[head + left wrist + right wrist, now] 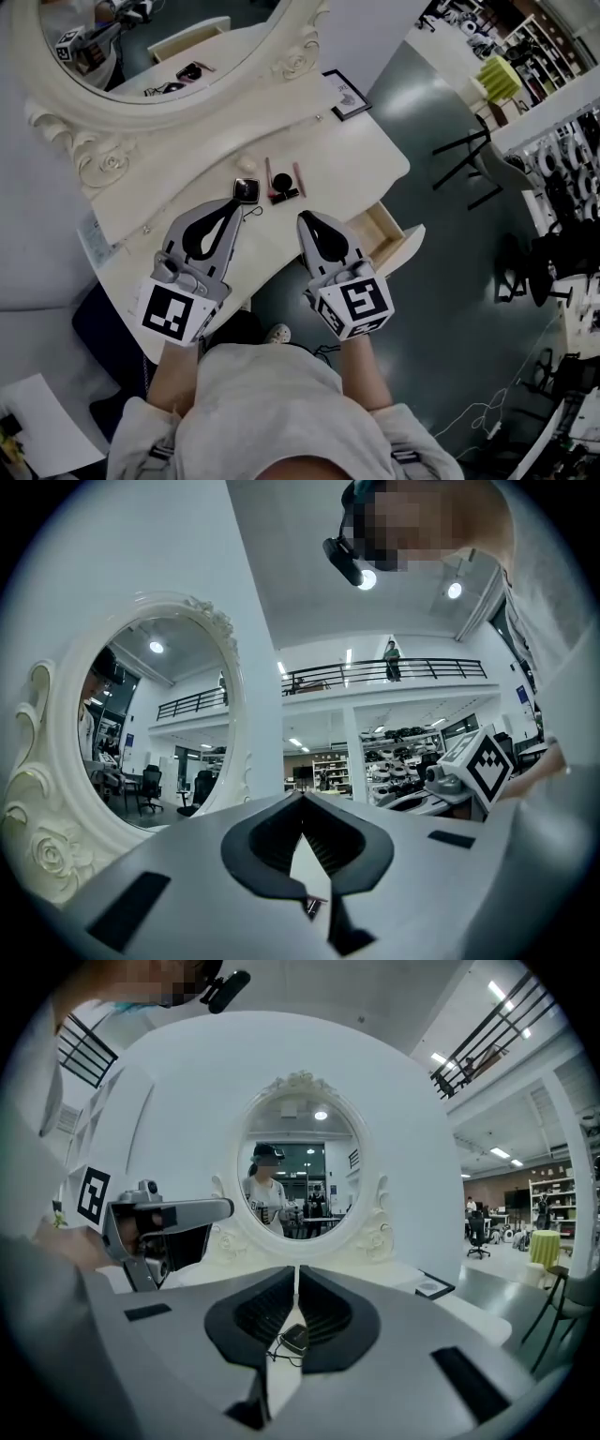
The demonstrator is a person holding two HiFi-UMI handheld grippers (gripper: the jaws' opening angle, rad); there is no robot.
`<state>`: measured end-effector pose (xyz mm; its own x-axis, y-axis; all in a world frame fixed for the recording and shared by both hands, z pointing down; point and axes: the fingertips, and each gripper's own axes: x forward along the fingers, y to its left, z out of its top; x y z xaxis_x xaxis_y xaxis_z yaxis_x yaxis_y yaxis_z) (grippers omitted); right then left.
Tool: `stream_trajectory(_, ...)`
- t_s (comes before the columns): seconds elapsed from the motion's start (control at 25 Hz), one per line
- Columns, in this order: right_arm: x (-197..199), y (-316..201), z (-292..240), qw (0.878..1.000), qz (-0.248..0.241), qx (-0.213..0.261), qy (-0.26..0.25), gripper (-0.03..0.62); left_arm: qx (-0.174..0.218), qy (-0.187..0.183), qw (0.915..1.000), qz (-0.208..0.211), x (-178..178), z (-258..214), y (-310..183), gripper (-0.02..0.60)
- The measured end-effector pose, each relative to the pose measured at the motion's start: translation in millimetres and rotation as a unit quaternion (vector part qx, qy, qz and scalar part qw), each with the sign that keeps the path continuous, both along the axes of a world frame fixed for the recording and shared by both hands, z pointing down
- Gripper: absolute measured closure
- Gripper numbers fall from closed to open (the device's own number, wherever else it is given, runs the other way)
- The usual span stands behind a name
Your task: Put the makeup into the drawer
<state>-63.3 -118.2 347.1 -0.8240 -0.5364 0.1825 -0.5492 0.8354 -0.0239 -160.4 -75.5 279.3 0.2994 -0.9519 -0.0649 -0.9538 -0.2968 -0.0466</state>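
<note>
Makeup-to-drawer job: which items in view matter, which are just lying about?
Job:
- black compact
- lipstick
- pink sticks
- open drawer

Lying about:
- picture frame
- oval mirror

Your left gripper point(236, 208) and right gripper point(305, 217) are pale grey, with black ribbed pads point(323, 1312). Each cube point(173, 312) is white with black square markers. The table point(347, 159) and mirror frame point(112, 159) are cream, and the frame carries carved roses. The compact point(246, 189) is black. The sticks point(299, 178) are pink. The drawer point(386, 232) is pale wood inside. The floor point(441, 281) is dark grey. Your sleeves point(150, 422) are light grey.
</note>
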Motion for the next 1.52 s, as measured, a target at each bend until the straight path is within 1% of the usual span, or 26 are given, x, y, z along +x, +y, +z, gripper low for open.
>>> stream_trajectory(0.12,-14.4,-4.4,13.5,1.0,-0.003,-0.01,0.015,0.566,0.01,0.004,0.9999,-0.009,-13.0,-0.2,-2.6,0.569)
stream_trajectory(0.24,-28.4,-5.7,29.1,0.999,-0.011,-0.024,0.029,0.566,-0.014,0.003,0.9998,-0.014,-24.6,11.6,0.0,0.569)
stream_trajectory(0.4,-48.6,-2.6,56.7,0.997,-0.035,-0.049,0.056,0.566,-0.01,0.011,0.9995,-0.027,-39.5,14.8,0.1,0.569)
stream_trajectory(0.56,-66.5,6.3,84.9,0.991,-0.074,-0.074,0.085,0.566,-0.04,0.011,0.9986,-0.031,-50.3,29.6,4.3,0.569)
stream_trajectory(0.68,-80.3,13.2,108.1,0.984,-0.104,-0.088,0.11,0.566,-0.037,0.018,0.9983,-0.041,-60.0,31.0,2.6,0.569)
stream_trajectory(0.76,-88.3,17.0,120.9,0.98,-0.118,-0.093,0.127,0.566,-0.063,0.016,0.9971,-0.04,-64.3,43.8,6.9,0.569)
stream_trajectory(0.84,-95.7,20.1,132.0,0.976,-0.131,-0.094,0.145,0.566,-0.083,0.015,0.9957,-0.039,-68.6,53.7,11.0,0.569)
stream_trajectory(0.96,-103.9,23.1,148.6,0.969,-0.15,-0.095,0.173,0.562,-0.088,0.018,0.9949,-0.045,-76.3,58.0,12.5,0.569)
stream_trajectory(1.08,-109.9,26.1,166.3,0.961,-0.167,-0.099,0.196,0.505,-0.094,0.022,0.9941,-0.05,-83.5,62.7,13.5,0.569)
stream_trajectory(1.24,-120.3,29.2,180.3,0.952,-0.183,-0.098,0.225,0.501,-0.099,0.025,0.9933,-0.054,-92.3,67.7,14.3,0.569)
stream_trajectory(1.36,-123.7,28.4,193.9,0.943,-0.196,-0.079,0.258,0.49,-0.1,0.027,0.993,-0.056,-96.9,71.0,14.6,0.569)
stream_trajectory(1.52,-126.1,25.9,210.2,0.925,-0.211,-0.034,0.315,0.485,-0.103,0.03,0.9926,-0.058,-101.8,73.8,14.8,0.569)
